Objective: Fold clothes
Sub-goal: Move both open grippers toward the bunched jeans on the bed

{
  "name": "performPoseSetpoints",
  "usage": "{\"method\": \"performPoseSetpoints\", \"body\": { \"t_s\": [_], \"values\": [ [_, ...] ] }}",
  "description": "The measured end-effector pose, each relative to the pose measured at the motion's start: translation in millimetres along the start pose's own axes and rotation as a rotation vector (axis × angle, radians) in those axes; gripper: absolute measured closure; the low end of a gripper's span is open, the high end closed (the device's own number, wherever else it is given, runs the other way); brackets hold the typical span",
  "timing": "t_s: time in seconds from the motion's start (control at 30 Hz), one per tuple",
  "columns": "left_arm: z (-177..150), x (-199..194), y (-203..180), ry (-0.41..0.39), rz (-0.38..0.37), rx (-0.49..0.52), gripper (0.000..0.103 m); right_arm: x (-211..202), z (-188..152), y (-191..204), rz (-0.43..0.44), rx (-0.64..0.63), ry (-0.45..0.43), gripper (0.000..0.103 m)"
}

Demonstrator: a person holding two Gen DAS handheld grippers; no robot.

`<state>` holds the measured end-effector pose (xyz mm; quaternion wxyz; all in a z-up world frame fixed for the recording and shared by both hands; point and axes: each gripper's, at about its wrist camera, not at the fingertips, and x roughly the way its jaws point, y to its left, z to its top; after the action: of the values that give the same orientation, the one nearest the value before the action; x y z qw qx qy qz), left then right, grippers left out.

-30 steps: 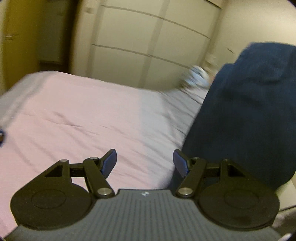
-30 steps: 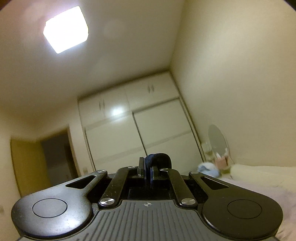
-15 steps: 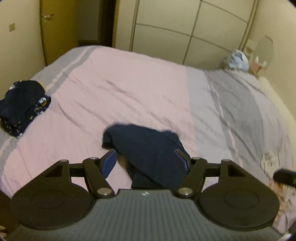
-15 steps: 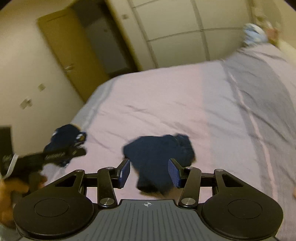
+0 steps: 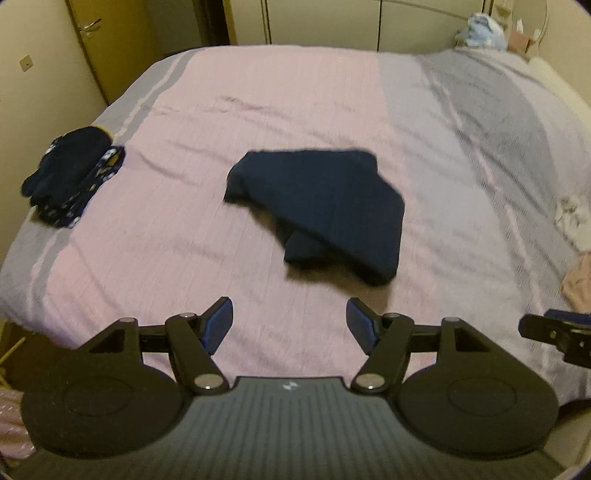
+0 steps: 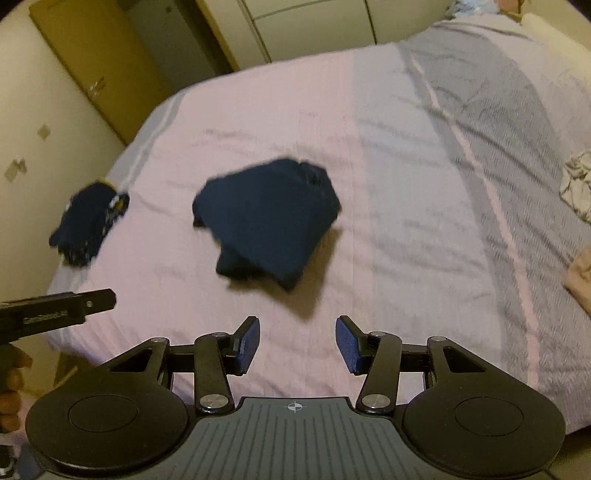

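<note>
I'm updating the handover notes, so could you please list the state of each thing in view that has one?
Navy garment: crumpled, unfolded, lying loose mid-bed.
Dark patterned clothes: piled near the bed's left edge.
Pale clothes: heaped at the right edge.
Left tool: open, empty.
Right tool: open, empty.
Bedspread: spread, lightly wrinkled.
Door: closed.

A bed (image 5: 332,92) with a pink and grey striped cover fills most of both views. Past its far edge stands a pale wardrobe (image 5: 325,22). To the left of the wardrobe is a wooden door (image 5: 107,40) with a metal handle. At the bed's far right corner sits a round mirror (image 5: 524,22).
</note>
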<state>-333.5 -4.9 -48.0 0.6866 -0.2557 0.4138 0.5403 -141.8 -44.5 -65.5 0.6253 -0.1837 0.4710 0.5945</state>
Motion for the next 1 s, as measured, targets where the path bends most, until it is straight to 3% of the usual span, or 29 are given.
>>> {"method": "performPoseSetpoints", "body": {
  "t_s": [0.17, 0.47, 1.0],
  "values": [
    [-18.2, -20.0, -4.9, -0.007, 0.027, 0.021, 0.038, 2.8, -28.8, -1.5, -0.012, -0.028, 0.026, 0.054],
    [-19.5, -29.8, -2.0, -0.024, 0.021, 0.015, 0.038, 2.4, -30.8, 11.4, -0.044, -0.086, 0.026, 0.053],
    [27.1, 11.3, 37.1, -0.026, -0.040, 0.068, 0.038, 27.8, 3.2, 44.7, -0.115, -0.048, 0.005, 0.053]
  ]
}}
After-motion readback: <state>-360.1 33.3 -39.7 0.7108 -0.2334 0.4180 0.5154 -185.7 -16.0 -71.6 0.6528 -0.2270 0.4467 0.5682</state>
